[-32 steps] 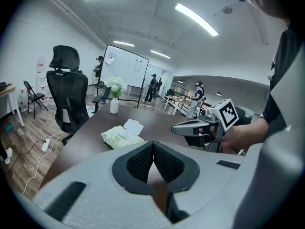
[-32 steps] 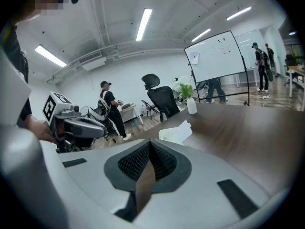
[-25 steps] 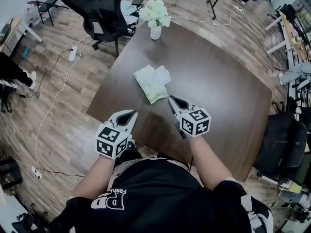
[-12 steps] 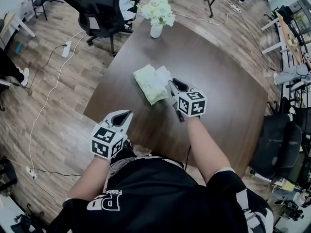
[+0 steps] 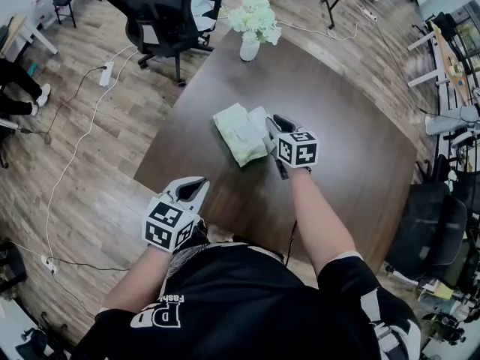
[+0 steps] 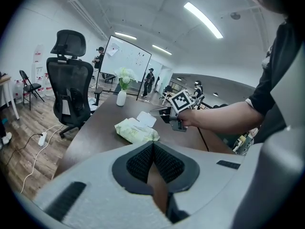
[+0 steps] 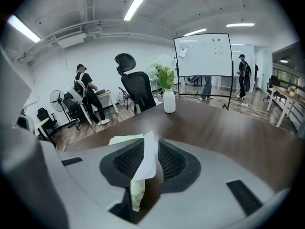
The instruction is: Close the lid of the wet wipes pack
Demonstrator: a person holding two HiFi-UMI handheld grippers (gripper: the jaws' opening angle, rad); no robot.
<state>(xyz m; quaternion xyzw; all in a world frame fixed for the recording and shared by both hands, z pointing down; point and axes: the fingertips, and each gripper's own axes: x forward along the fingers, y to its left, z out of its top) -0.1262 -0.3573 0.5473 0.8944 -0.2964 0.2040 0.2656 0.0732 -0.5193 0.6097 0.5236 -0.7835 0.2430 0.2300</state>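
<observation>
Right tool (image 5: 275, 124) brackets the raised white lid (image 7: 149, 156), jaws slightly apart, seemingly to fold it onto the wet wipes pack (image 5: 236, 133) mid-worktop (image 5: 345, 148). Left tool (image 5: 196, 184), jaws together and empty, waits at the near edge.

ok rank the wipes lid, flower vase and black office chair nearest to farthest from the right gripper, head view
1. Wipes lid: at the right gripper, between its jaws.
2. Flower vase: at the far edge of the table.
3. Black office chair: on the floor beyond that edge, leftward.
</observation>
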